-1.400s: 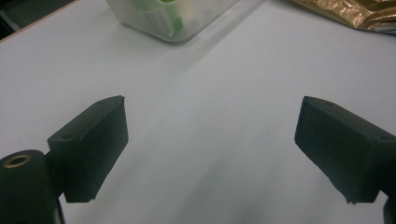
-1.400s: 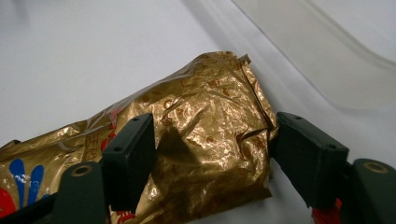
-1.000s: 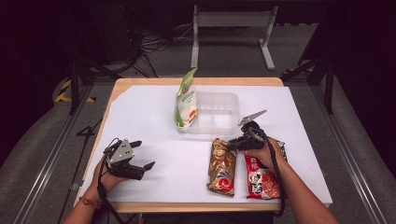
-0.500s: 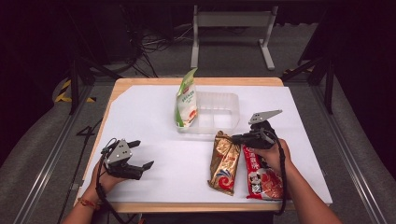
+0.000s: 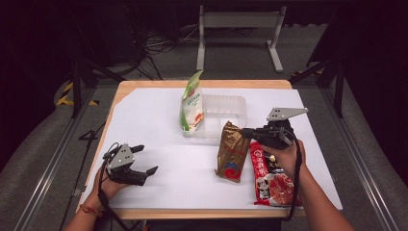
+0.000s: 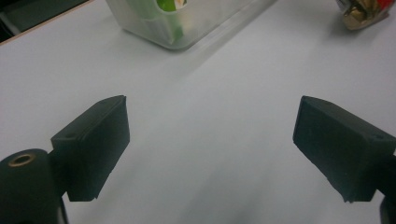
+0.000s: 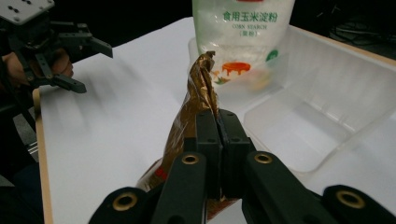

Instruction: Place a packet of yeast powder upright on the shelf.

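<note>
1. The right gripper view reads what the high view cannot: printed characters and "CORN STARCH" on the white-and-green pouch (image 7: 243,37) at the top centre of the frame, standing in the clear plastic tray (image 7: 327,116) that fills the right side.
2. The high view alone shows the red packet (image 5: 269,175) lying flat at lower right of centre, just beside the gold bag and partly under the right hand.
3. The left gripper view looks across bare white table cover (image 6: 201,140), with a corner of the tray at top centre.
4. In the high view the right hand (image 5: 284,154) comes up from the lower right, its gripper pointing left toward the frame's middle. The left hand (image 5: 108,185) sits at lower left, its gripper aimed right.
5. The right gripper (image 5: 245,132) has its jaws pressed together on the top edge of the gold bag (image 5: 232,151), which hangs tilted at centre, its bottom at the table cover, just in front of the tray.
6. The left gripper (image 5: 146,159) has its jaws wide apart, holding nothing.
</note>
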The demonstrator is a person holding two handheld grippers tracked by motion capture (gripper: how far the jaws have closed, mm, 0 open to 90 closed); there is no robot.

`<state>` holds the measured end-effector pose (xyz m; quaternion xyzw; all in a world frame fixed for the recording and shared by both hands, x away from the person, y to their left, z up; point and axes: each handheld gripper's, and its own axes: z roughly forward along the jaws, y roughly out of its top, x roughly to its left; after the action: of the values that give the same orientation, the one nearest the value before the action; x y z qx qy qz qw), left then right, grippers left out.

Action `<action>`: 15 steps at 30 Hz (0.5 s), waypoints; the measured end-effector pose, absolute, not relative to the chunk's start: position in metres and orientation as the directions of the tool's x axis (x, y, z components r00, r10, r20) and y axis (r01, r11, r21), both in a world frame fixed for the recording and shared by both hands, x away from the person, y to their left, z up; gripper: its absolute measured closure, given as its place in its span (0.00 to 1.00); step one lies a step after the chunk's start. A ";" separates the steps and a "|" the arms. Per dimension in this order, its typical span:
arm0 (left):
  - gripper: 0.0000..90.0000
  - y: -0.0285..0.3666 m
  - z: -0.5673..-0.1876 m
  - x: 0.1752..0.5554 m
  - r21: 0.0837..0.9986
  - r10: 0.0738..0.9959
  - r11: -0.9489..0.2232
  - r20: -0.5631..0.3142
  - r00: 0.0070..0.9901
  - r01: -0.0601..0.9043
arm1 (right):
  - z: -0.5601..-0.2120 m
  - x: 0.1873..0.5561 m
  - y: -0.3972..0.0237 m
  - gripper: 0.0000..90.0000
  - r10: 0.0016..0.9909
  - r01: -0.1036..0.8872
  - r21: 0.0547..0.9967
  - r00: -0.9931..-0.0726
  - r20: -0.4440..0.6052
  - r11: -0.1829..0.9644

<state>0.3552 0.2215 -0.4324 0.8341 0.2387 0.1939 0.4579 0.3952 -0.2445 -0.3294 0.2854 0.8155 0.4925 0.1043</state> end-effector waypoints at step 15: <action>0.13 0.224 -0.430 0.354 0.867 0.579 -0.447 0.094 0.810 0.219 | -0.303 0.397 -0.236 0.99 0.610 0.288 0.915 -0.790 0.061 0.281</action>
<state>0.3545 0.2241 -0.4304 0.8285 0.2410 0.1926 0.4673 0.3969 -0.2362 -0.3028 0.2855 0.7857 0.5271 0.1526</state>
